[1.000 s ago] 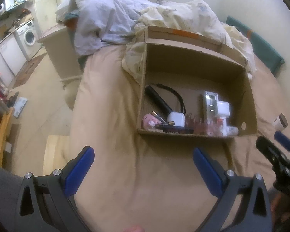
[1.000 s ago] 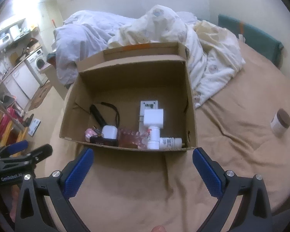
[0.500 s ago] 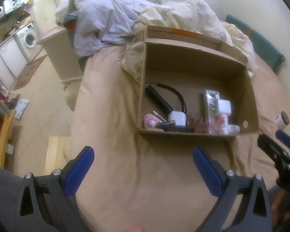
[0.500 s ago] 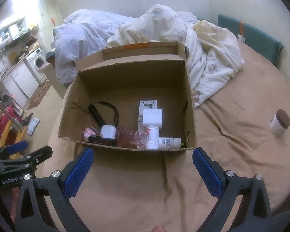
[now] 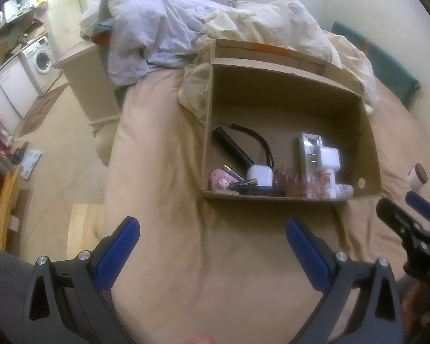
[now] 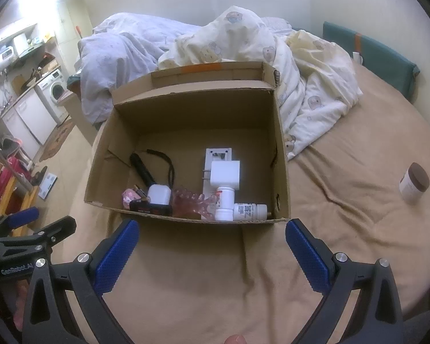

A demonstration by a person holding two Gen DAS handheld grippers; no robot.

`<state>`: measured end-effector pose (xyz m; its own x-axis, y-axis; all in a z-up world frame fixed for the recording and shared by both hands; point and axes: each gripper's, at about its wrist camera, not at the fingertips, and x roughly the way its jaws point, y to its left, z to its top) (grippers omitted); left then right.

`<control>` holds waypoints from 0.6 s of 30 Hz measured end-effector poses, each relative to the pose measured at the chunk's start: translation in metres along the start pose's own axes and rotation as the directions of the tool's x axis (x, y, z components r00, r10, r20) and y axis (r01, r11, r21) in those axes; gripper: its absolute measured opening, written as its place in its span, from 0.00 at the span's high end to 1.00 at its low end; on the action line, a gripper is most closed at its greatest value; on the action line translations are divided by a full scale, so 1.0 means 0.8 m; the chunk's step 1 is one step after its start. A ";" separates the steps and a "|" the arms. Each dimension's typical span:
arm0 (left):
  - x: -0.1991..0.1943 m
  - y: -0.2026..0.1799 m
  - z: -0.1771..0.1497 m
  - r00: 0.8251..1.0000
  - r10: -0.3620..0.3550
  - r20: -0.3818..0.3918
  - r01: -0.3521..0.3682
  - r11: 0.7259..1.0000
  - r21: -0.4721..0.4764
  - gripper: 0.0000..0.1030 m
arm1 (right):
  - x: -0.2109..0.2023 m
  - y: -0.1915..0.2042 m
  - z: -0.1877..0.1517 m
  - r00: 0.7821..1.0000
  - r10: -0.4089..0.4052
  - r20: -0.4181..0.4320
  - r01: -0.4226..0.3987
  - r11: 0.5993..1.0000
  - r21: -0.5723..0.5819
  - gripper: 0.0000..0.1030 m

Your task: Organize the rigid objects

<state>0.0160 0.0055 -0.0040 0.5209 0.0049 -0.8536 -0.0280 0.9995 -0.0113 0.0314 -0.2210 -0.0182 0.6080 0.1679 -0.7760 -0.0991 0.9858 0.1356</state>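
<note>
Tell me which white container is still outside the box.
The brown-lidded jar, alone on the sheet right of the box. The two white bottles sit in the box's near right corner.

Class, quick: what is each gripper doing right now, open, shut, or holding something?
Left gripper: open, holding nothing.
Right gripper: open, holding nothing.

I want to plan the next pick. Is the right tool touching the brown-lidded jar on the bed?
Apart. The right wrist view shows the brown-lidded jar far from the open right tool, with bare bedsheet between.
</note>
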 end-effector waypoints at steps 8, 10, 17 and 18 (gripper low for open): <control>-0.001 0.000 0.000 1.000 0.003 -0.002 -0.003 1.000 0.005 0.01 | 0.001 -0.001 0.001 1.000 0.001 0.002 -0.001 1.000 -0.001 0.00; 0.000 0.000 0.000 1.000 0.003 -0.001 -0.003 1.000 0.005 0.01 | 0.000 -0.001 0.001 1.000 0.001 0.003 -0.001 1.000 -0.001 0.00; 0.001 0.000 0.000 1.000 0.000 -0.003 0.000 1.000 0.017 0.01 | 0.001 0.001 0.001 1.000 -0.002 0.003 0.002 1.000 -0.008 0.00; 0.001 0.000 -0.001 1.000 0.000 -0.003 0.000 1.000 0.019 0.01 | 0.001 0.000 0.001 1.000 -0.002 0.004 0.002 1.000 -0.009 0.00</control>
<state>0.0160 0.0052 -0.0048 0.5181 0.0048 -0.8553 -0.0121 0.9999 -0.0017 0.0322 -0.2207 -0.0182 0.6116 0.1655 -0.7737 -0.1044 0.9862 0.1284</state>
